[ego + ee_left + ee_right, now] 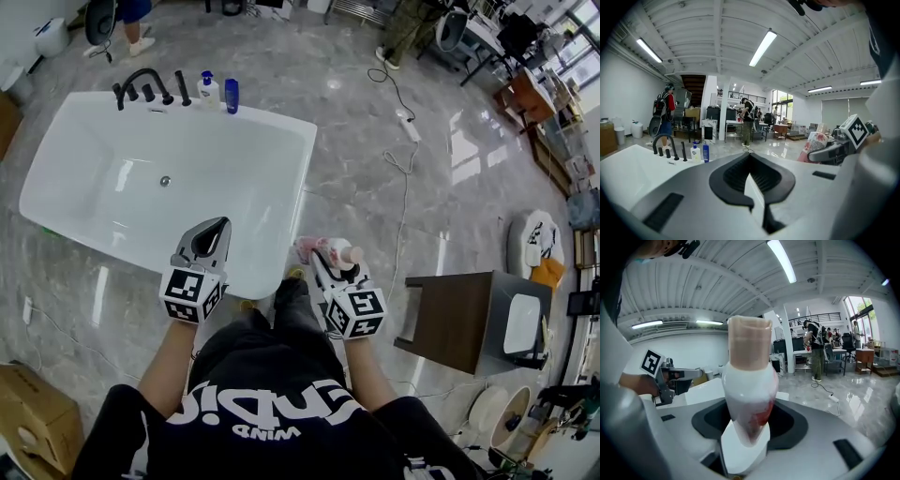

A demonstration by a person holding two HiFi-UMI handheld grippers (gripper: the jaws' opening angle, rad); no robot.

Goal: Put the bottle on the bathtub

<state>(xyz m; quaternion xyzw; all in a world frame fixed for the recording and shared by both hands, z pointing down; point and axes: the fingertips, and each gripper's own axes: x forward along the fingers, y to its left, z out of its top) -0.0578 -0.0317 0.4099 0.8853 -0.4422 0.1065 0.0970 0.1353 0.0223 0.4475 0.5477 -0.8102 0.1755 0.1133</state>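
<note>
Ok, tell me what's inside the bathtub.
Inside the bathtub only a round drain shows on the bare white floor. The left gripper covers a patch by the near rim, so that part is unseen.

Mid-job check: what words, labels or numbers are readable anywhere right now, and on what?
"WIND": small print on the person's black shirt, seen upside down; the large word beside it is unclear.
bottle in the right gripper: a red mark, no readable text.
white pump bottle and blue bottle on the bathtub rim: labels too small.
Square markers on the left gripper and right gripper: patterns only, no letters.
</note>
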